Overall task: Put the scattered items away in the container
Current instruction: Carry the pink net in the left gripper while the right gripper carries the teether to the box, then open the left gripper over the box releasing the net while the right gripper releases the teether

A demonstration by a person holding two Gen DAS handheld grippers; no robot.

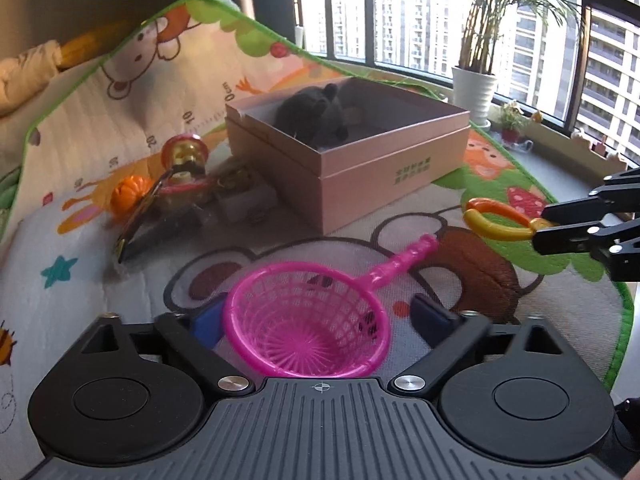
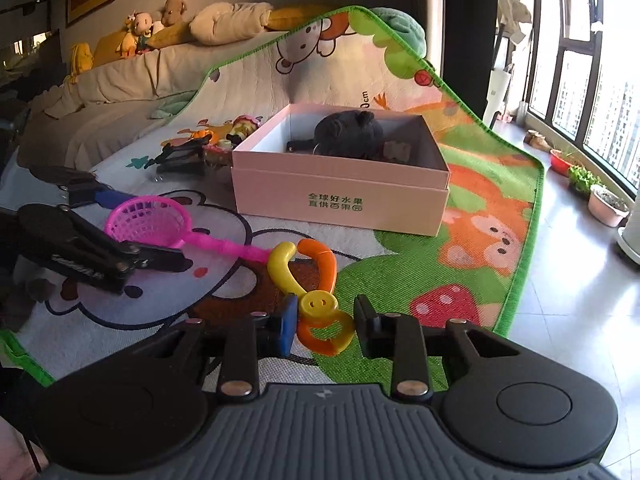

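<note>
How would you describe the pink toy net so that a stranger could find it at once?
Start at the pink cardboard box standing on the cartoon play mat. On the mat in front of it lies the toy net, between the fingers of the left gripper. It alone is bright magenta, with a round mesh bowl and a straight handle.

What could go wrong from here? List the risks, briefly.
1. The left claw straddles the pink net at its round bowl, unpinched; closing there may squash it or pop it out.
2. The right claw grips the toy pliers by one end ring; their curved arms could snag the box rim.
3. A dark plush toy already sits in the box, so the net's handle may stick out.
</note>
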